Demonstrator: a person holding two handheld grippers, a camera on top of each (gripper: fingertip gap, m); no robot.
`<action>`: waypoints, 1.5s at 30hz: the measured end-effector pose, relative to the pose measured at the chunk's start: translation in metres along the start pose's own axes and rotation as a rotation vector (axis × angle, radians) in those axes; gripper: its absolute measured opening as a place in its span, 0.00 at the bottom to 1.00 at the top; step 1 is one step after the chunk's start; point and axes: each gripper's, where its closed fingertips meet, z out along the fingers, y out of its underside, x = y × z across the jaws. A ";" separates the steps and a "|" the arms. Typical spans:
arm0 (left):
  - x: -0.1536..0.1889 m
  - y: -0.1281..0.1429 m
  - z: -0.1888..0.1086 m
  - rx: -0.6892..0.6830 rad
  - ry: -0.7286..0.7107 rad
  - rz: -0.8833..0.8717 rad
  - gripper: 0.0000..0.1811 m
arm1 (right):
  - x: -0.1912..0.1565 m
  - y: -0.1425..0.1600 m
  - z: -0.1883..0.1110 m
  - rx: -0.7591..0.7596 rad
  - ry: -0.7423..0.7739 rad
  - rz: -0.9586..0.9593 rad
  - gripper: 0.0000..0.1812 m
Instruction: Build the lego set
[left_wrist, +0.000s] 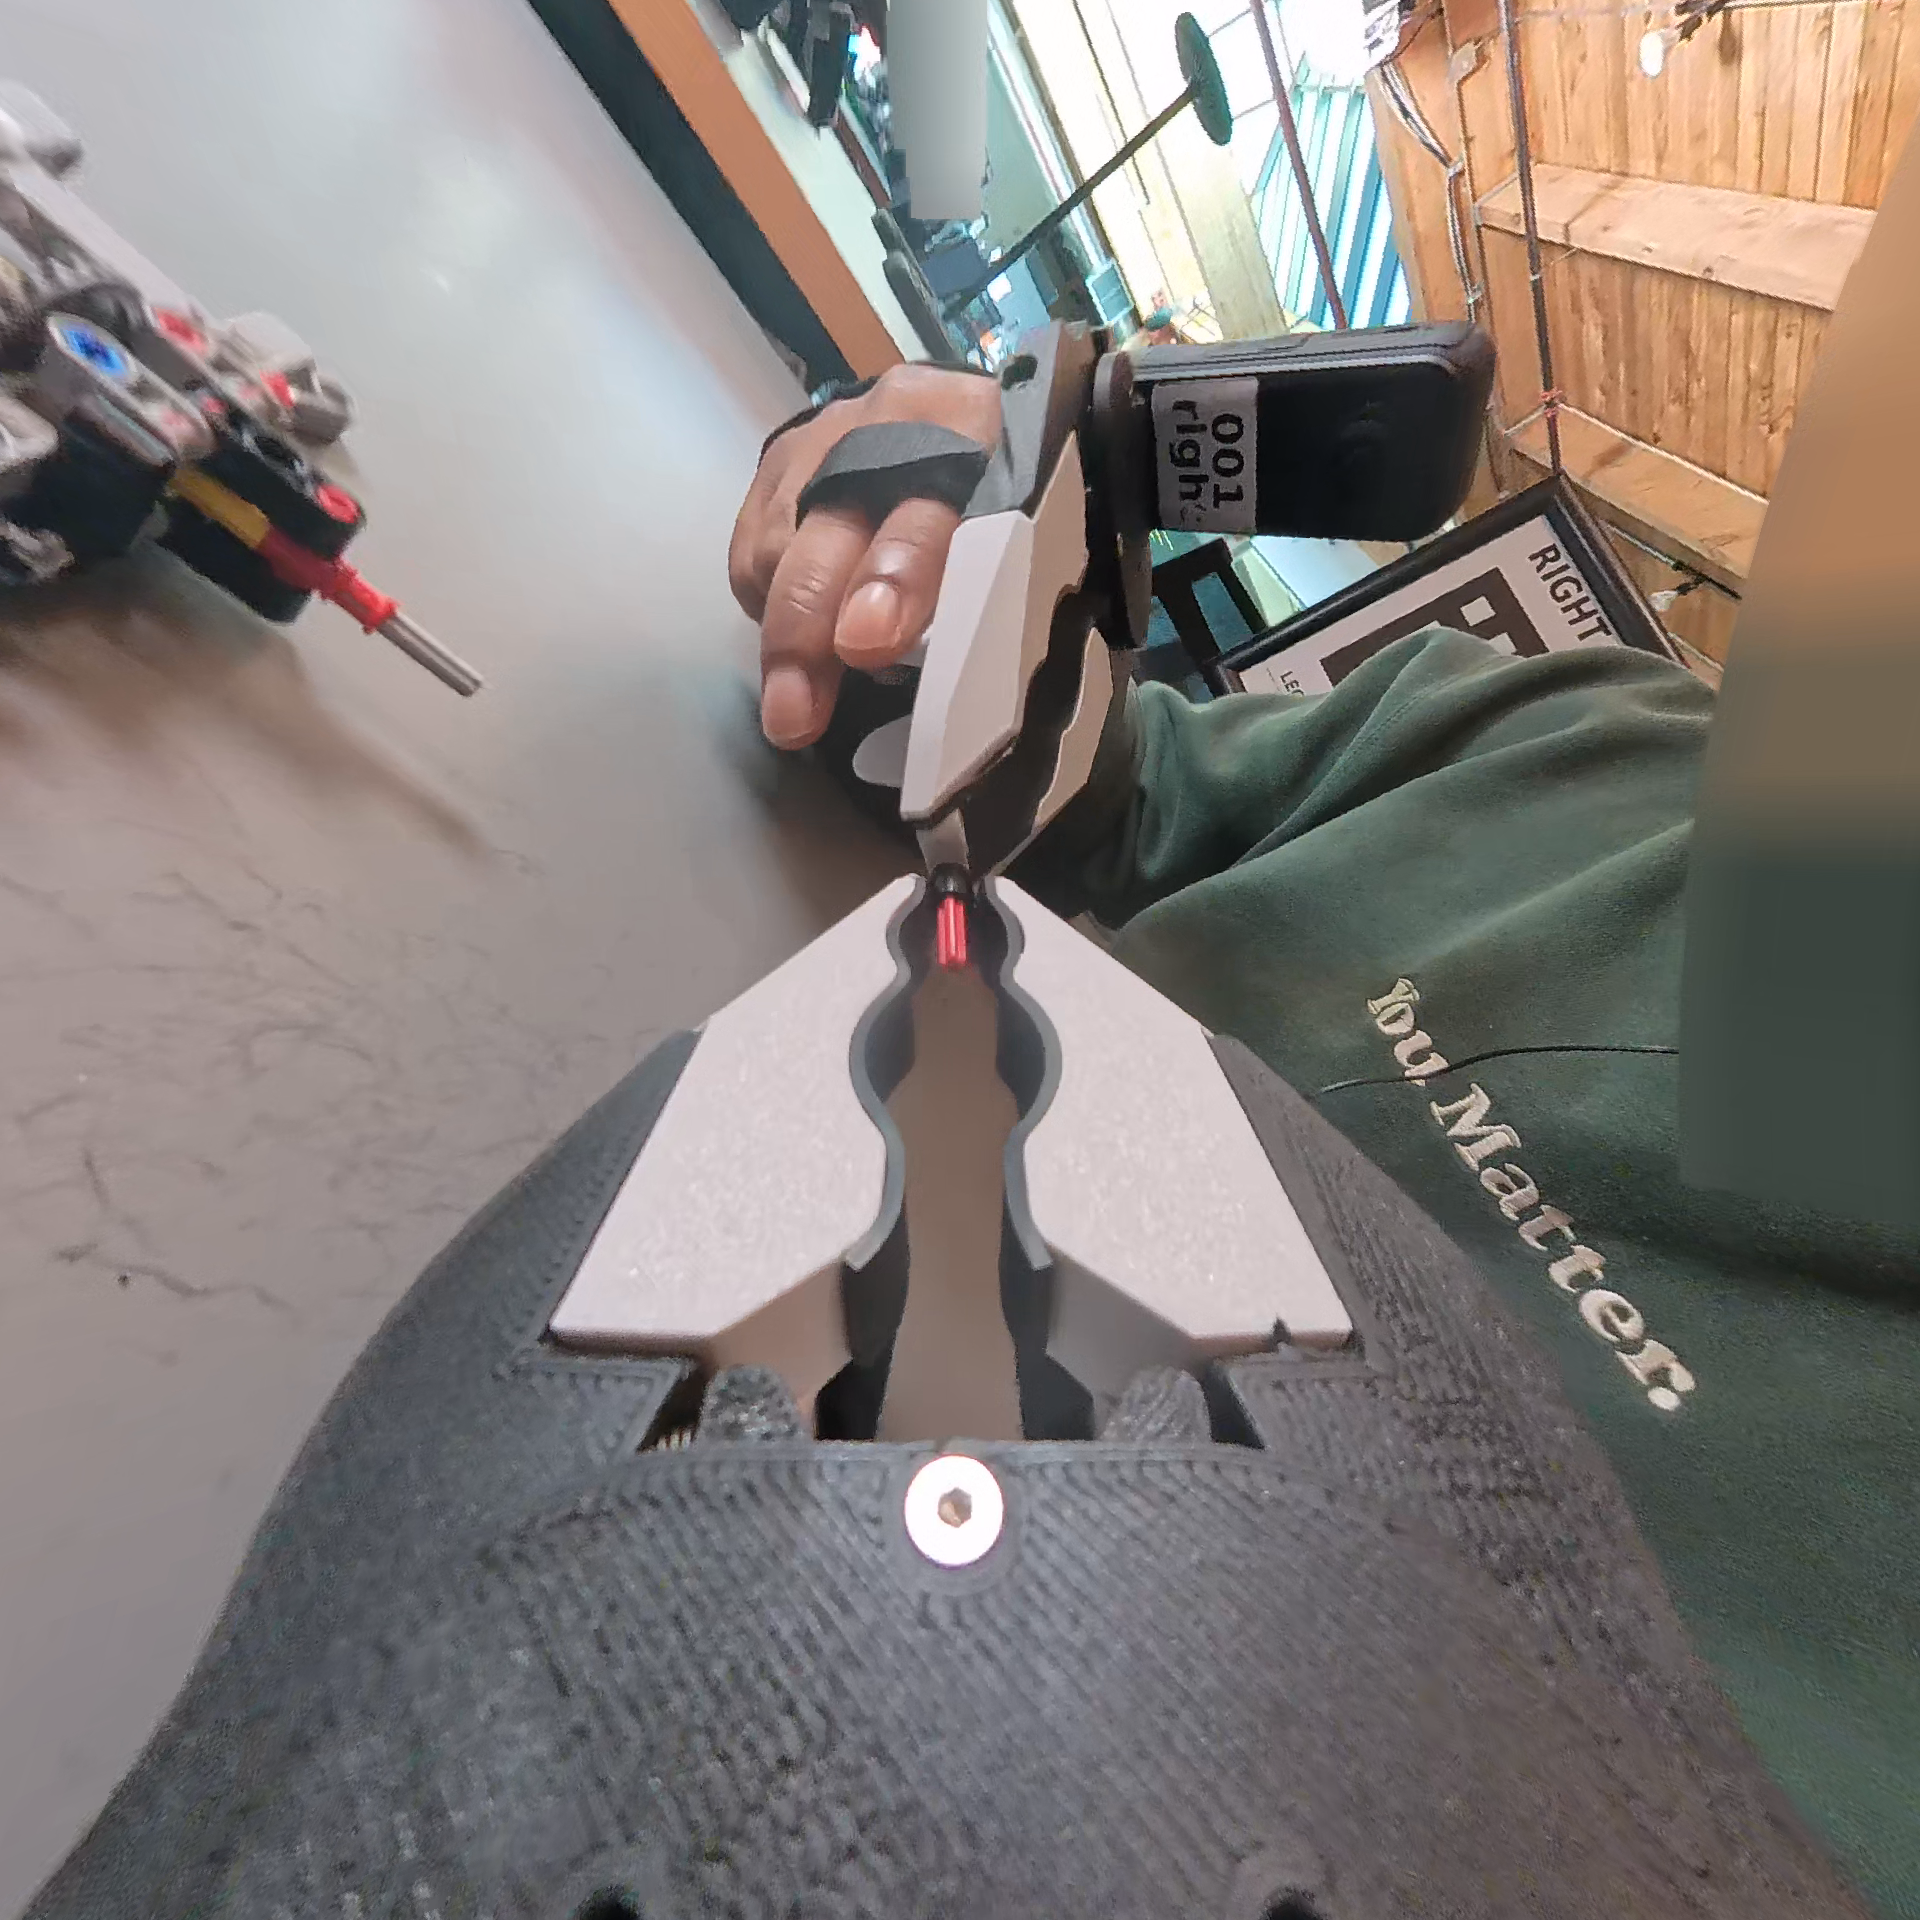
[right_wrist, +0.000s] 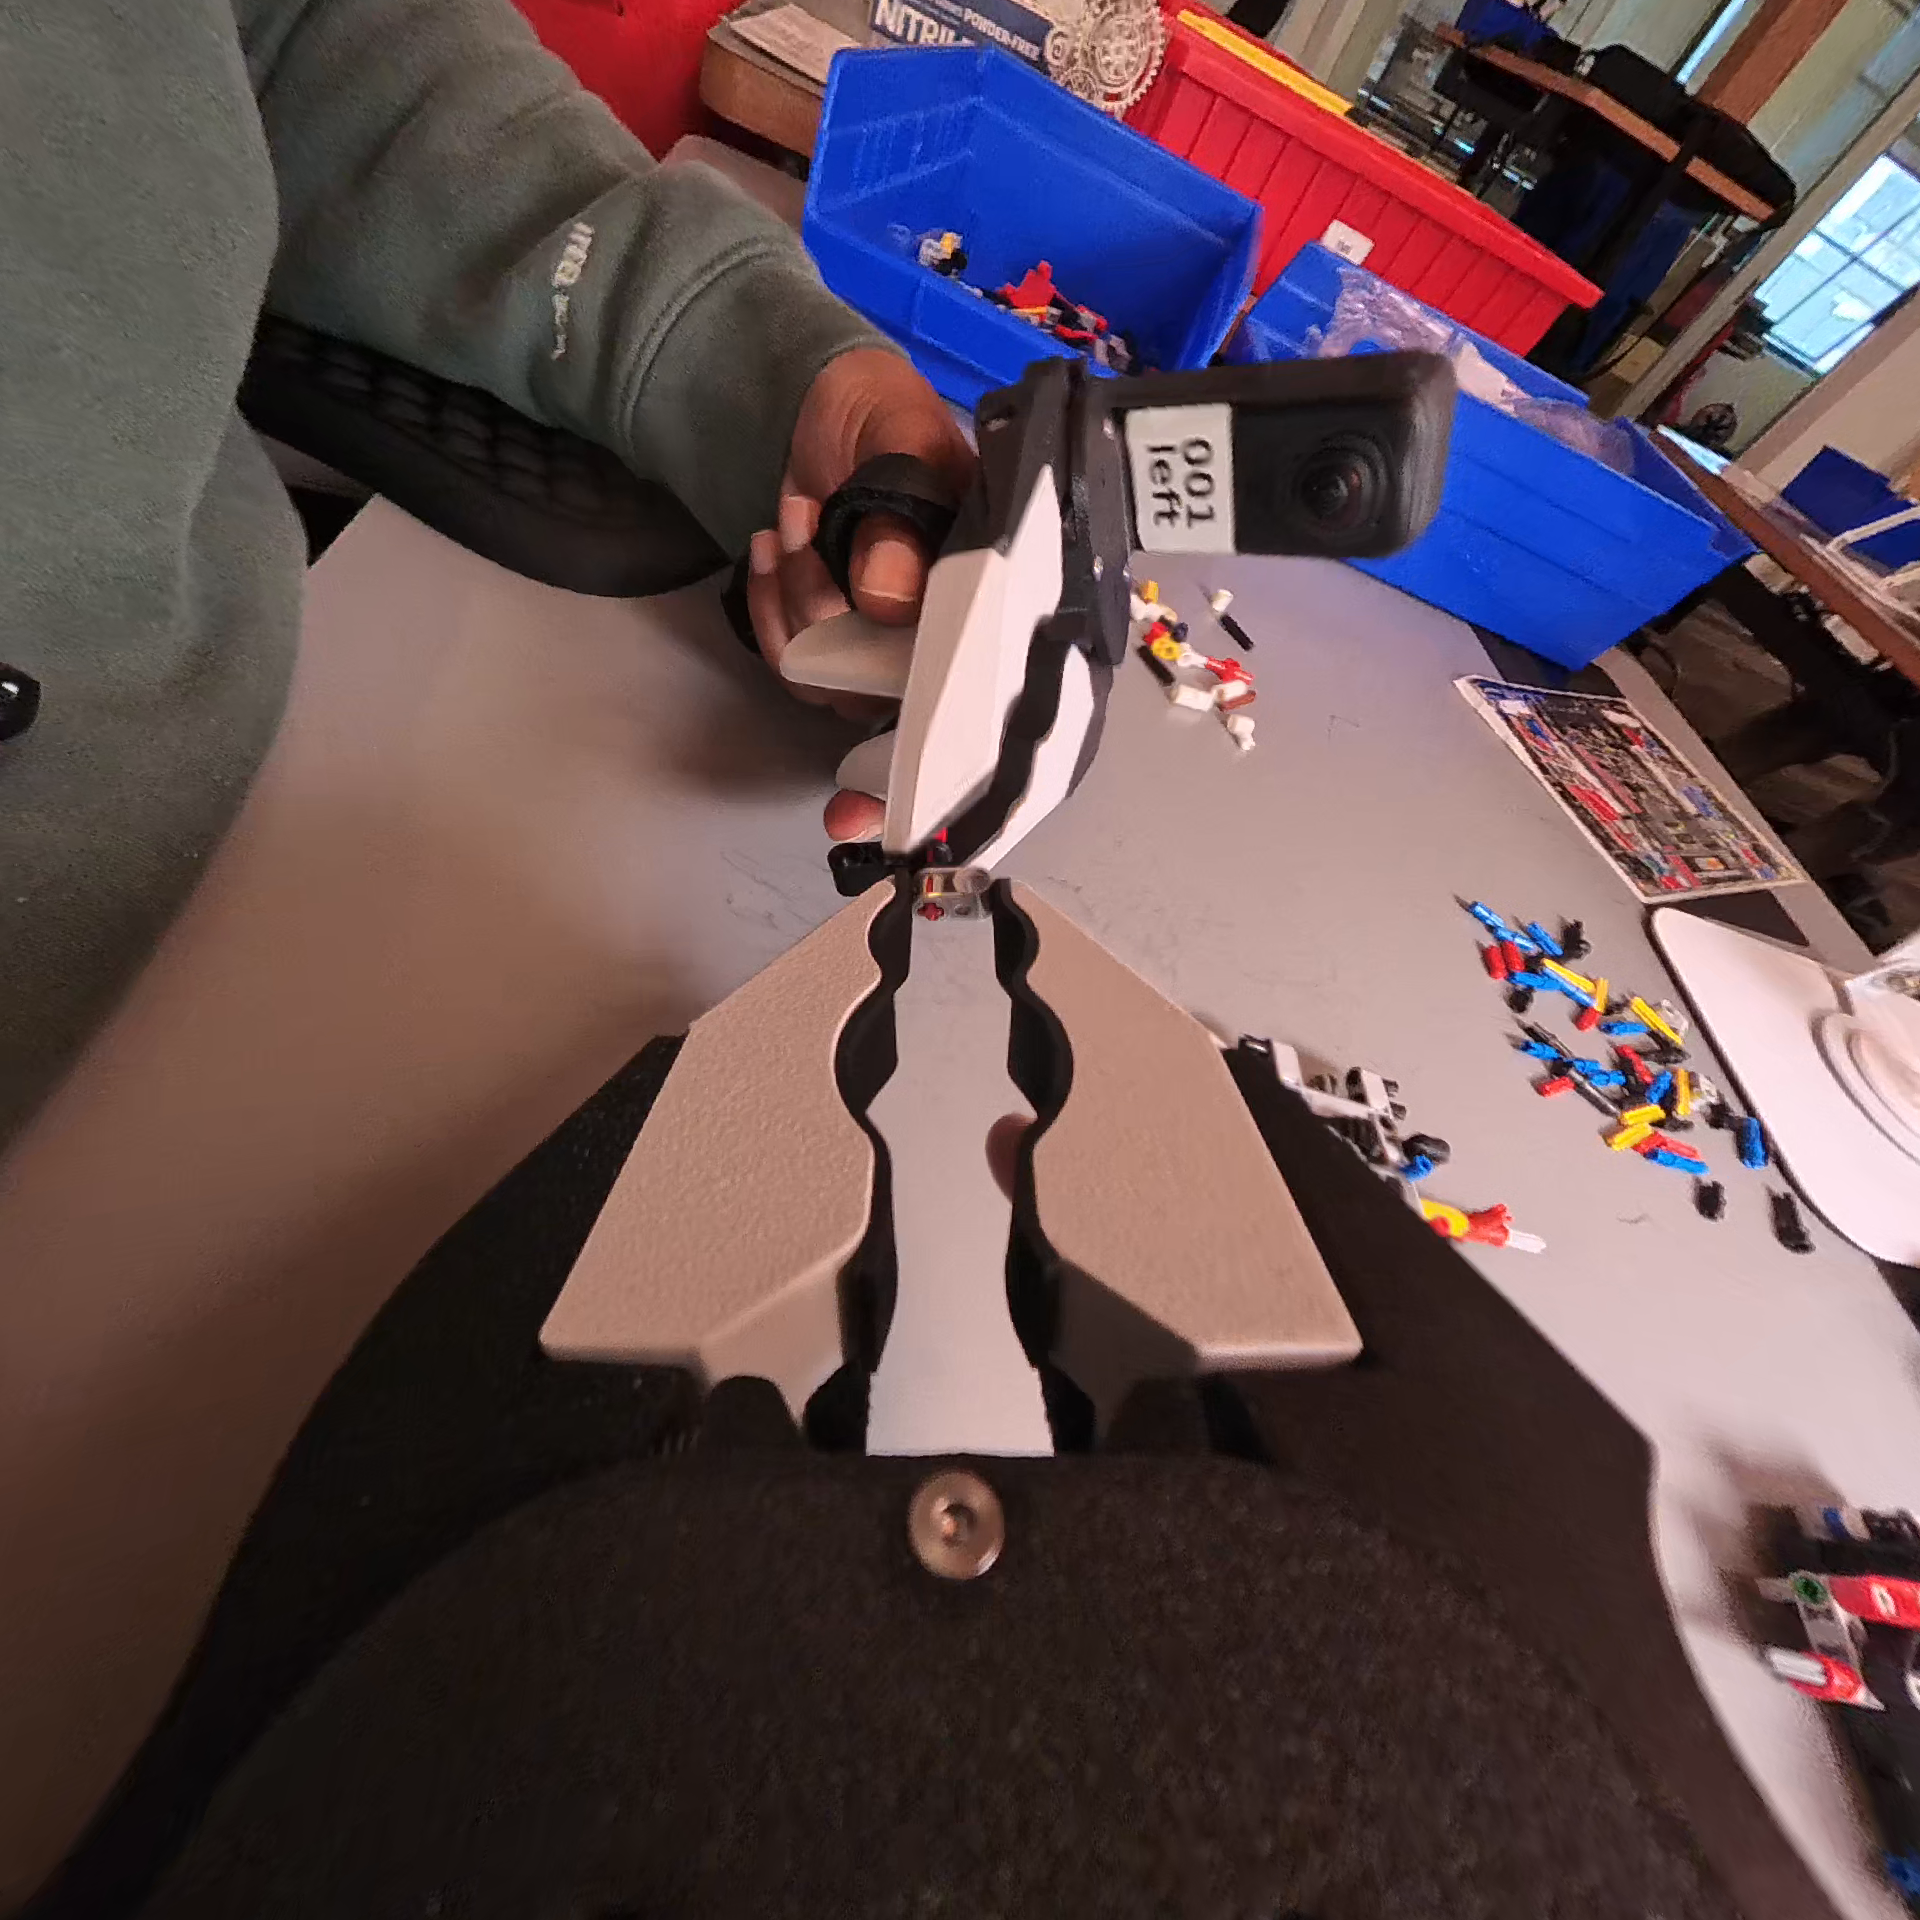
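Observation:
My left gripper (left_wrist: 949, 912) is shut on a small red pin with a black end (left_wrist: 949, 932), held above the table. My right gripper (right_wrist: 948, 896) is shut on a small grey piece with a red pin in it (right_wrist: 954, 898). The two grippers meet tip to tip, and the two parts touch. The right gripper (left_wrist: 948, 847) points down at the left one's tips in the left wrist view. The left gripper (right_wrist: 935, 847) shows in the right wrist view, with a black connector (right_wrist: 856, 862) sticking out beside its tips. How the parts join is hidden by the fingers.
A partly built grey, black and red model (left_wrist: 156, 447) stands on the grey table (left_wrist: 312, 935) and also shows in the right wrist view (right_wrist: 1849, 1642). Loose coloured pins (right_wrist: 1600, 1060), a booklet (right_wrist: 1631, 790), a white tray (right_wrist: 1787, 1049) and blue bins (right_wrist: 1029, 218) are there. The grippers are tip to tip, or close to it.

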 end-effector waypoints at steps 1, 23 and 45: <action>0.000 -0.007 -0.002 0.035 -0.013 0.034 0.05 | 0.005 0.001 -0.004 -0.001 0.019 0.010 0.08; -0.053 -0.037 -0.035 0.086 -0.602 0.481 0.16 | 0.076 0.116 -0.053 -0.473 0.201 0.235 0.08; -0.061 0.023 0.025 -0.416 -0.615 0.809 0.08 | 0.024 0.069 -0.041 -0.327 0.008 0.275 0.08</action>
